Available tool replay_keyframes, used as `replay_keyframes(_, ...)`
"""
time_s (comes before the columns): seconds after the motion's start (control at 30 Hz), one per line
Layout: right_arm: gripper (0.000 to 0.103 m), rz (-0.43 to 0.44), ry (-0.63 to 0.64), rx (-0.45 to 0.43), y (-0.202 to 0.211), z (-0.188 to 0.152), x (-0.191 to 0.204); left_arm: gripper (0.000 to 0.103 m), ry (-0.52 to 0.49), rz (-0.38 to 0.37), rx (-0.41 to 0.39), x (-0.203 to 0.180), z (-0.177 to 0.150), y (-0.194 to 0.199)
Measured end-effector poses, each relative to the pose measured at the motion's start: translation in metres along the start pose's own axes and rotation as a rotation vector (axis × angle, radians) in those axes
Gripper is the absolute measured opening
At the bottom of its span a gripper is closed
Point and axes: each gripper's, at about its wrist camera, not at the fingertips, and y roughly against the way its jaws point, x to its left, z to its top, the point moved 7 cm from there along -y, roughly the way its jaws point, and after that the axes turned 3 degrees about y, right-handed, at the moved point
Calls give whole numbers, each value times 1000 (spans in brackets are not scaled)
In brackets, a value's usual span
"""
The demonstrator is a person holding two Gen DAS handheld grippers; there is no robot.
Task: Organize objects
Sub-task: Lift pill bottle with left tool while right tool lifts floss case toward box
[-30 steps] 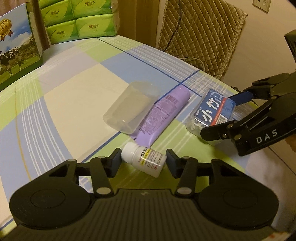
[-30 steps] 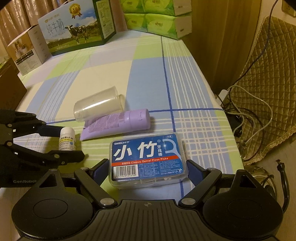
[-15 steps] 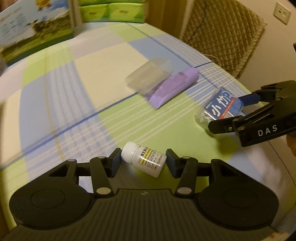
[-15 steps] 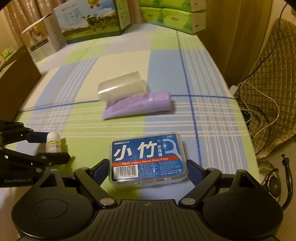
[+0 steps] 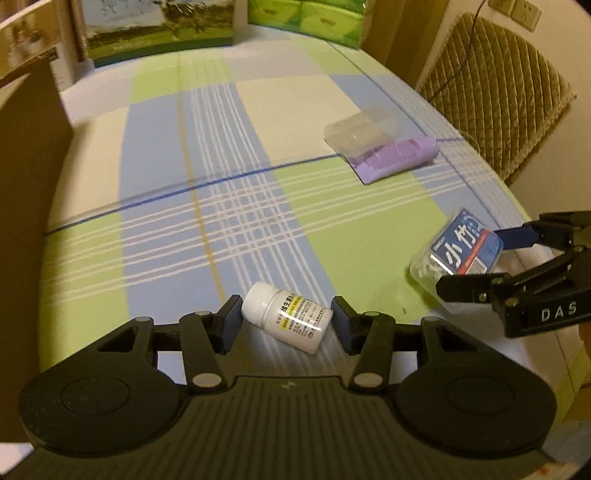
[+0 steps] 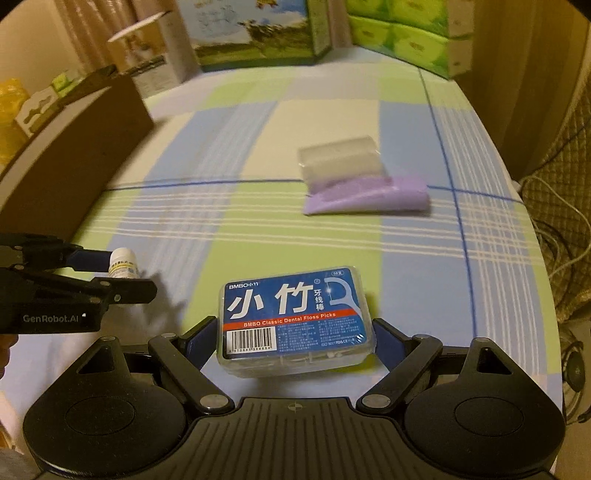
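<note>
My left gripper (image 5: 286, 319) is shut on a small white pill bottle (image 5: 286, 319) with a yellow-striped label, held tilted above the checked tablecloth. From the right wrist view the same bottle (image 6: 123, 263) shows between the left gripper's fingers at the left edge. My right gripper (image 6: 295, 338) is shut on a clear dental floss pick box (image 6: 293, 315) with a blue label, lifted off the cloth; that box (image 5: 460, 254) shows at the right of the left wrist view. A clear plastic cup (image 5: 360, 134) lies on its side against a purple tube (image 5: 395, 160) farther out on the table.
A brown cardboard box wall (image 5: 26, 192) stands along the left side of the table. A milk carton box (image 6: 255, 33) and green tissue packs (image 6: 406, 37) line the far edge. A quilted chair (image 5: 491, 92) and cables (image 6: 554, 206) sit beyond the right edge.
Both grippers have carried their objects leftward and a little up, away from the cup and tube, which now lie farther off. The brown box wall has come into view at the left.
</note>
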Motion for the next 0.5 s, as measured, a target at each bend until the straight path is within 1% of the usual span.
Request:
replay_keyframes(0.3, 84, 73, 56, -73, 29, 18, 55, 47, 44, 17, -105, 18, 4, 62)
replay_keyframes(0.5, 84, 149, 107, -115, 39, 36, 104, 47, 87, 53, -175, 47, 4, 108)
